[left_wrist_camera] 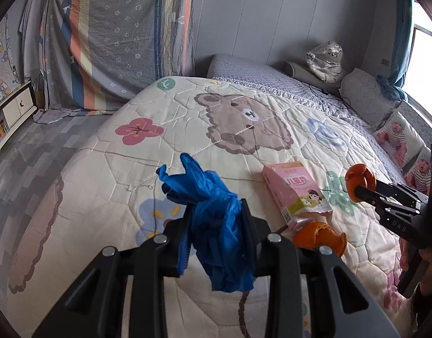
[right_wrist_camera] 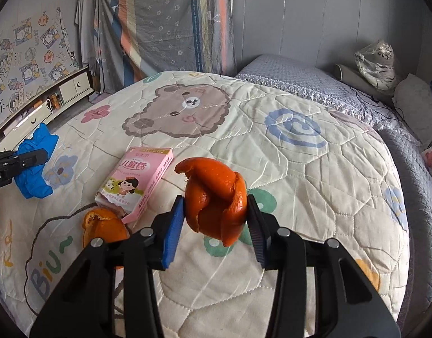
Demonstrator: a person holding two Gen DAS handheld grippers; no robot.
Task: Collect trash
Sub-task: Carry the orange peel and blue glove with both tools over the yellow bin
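In the left wrist view my left gripper (left_wrist_camera: 216,211) is shut on a crumpled blue glove (left_wrist_camera: 193,180), lifted off the bear-print quilt (left_wrist_camera: 131,197). My right gripper (right_wrist_camera: 214,205) is shut on a curled orange peel (right_wrist_camera: 213,191), also held above the quilt. A pink carton (right_wrist_camera: 139,180) lies flat on the bed between the two grippers. A second orange peel (right_wrist_camera: 103,225) rests at the carton's near end. The left view also shows the right gripper (left_wrist_camera: 356,183) with its peel (left_wrist_camera: 359,176), the carton (left_wrist_camera: 294,191) and the other peel (left_wrist_camera: 320,238).
Grey pillows (right_wrist_camera: 413,95) and a plastic-wrapped plush toy (right_wrist_camera: 376,62) sit at the bed's far right. A striped sheet (right_wrist_camera: 165,22) hangs against the back wall. A low white cabinet (right_wrist_camera: 61,93) stands left, past the bed's edge, with grey floor (left_wrist_camera: 32,152) beside it.
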